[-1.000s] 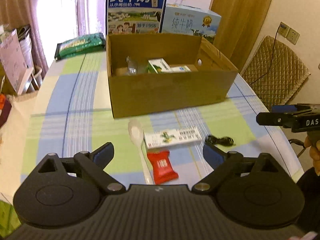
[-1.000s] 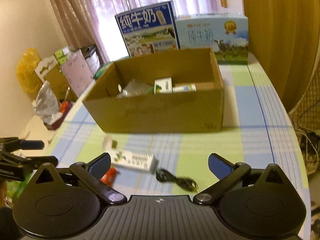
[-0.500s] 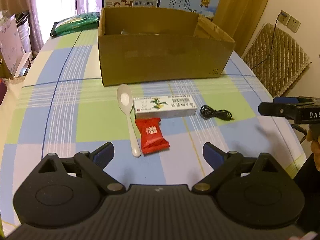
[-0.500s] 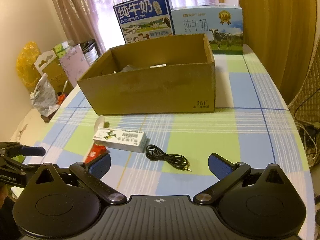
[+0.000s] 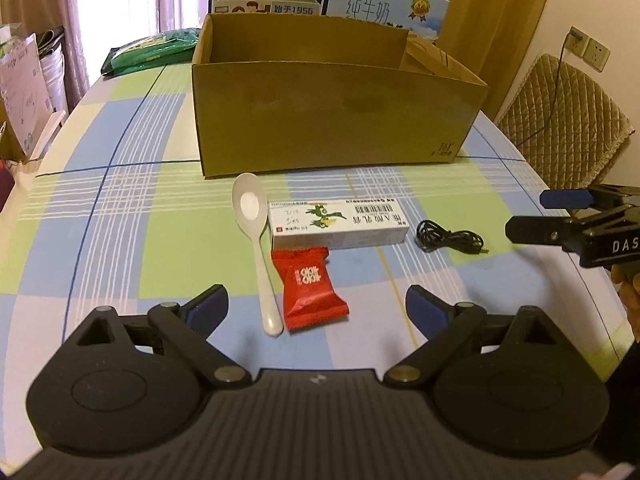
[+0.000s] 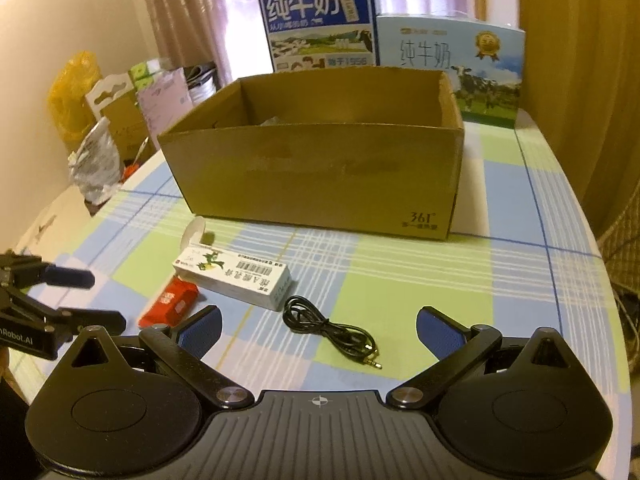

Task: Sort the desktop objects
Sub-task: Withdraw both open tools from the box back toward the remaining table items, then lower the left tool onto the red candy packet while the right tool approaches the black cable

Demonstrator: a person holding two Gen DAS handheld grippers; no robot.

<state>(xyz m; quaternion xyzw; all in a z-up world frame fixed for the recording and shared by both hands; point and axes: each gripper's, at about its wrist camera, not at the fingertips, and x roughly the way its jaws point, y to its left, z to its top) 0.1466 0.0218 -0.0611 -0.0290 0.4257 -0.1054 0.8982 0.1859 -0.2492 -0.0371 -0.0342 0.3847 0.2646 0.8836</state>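
Cardboard box [image 5: 336,116], open-topped, at the far side of the checked tablecloth [image 5: 120,240]; loose items lie in a row just before it: white medicine carton [image 5: 338,224], red snack packet [image 5: 310,290] touching its near edge, white spoon [image 5: 256,236] at its left, coiled black audio cable [image 6: 332,330] at its right. Step judged: approach, nothing yet picked. Left gripper [image 5: 316,304] hangs spread and empty, the packet and spoon handle between its fingers; right gripper [image 6: 318,330] likewise released over the cable, so the next move calls for descent and closure.

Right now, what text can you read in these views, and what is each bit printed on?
"纯牛奶" and "1956": tall milk carton.
"纯牛奶": pale blue milk carton.
"361°": cardboard box; line beneath unreadable.
"DAS": right gripper.
"nRobot.AI": left gripper.
White packet and red sachet: print too small.
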